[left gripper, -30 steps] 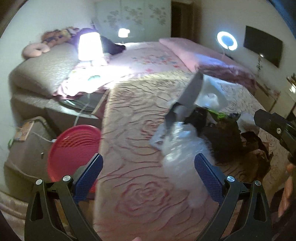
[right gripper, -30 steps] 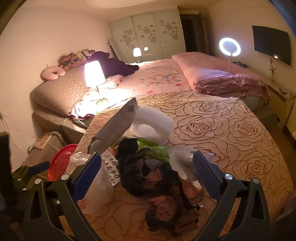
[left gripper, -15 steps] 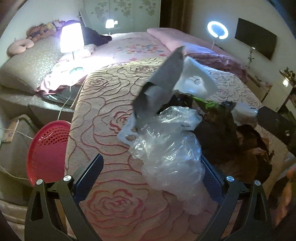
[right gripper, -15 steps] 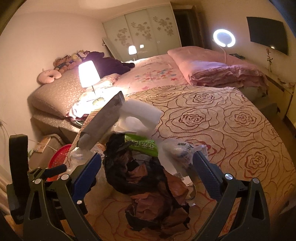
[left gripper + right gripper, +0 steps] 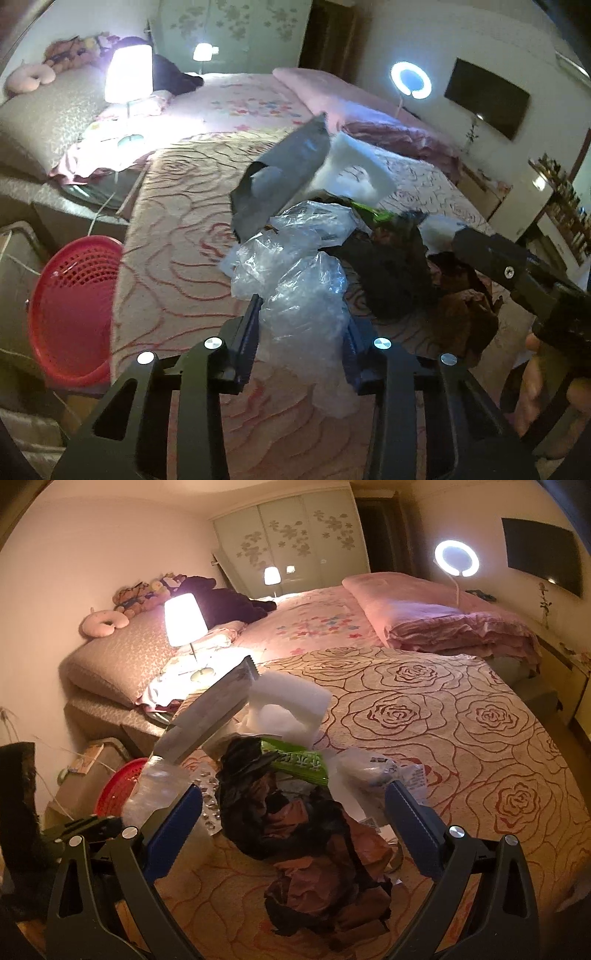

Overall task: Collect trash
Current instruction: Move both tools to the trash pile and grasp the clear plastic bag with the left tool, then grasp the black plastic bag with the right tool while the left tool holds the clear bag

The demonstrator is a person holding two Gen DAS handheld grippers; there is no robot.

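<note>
The clear plastic bag (image 5: 303, 295), at the trash heap's near edge on the rose bedspread (image 5: 173, 258), is being closed on by the left gripper (image 5: 301, 332) (slippery film may be lost, or neighbouring scraps dragged). The right gripper (image 5: 295, 812) is held spread, empty.

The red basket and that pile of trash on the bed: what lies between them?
In the left wrist view, only bare rose-patterned bedspread lies between the red basket and the clear plastic bag at the pile's near edge.
</note>
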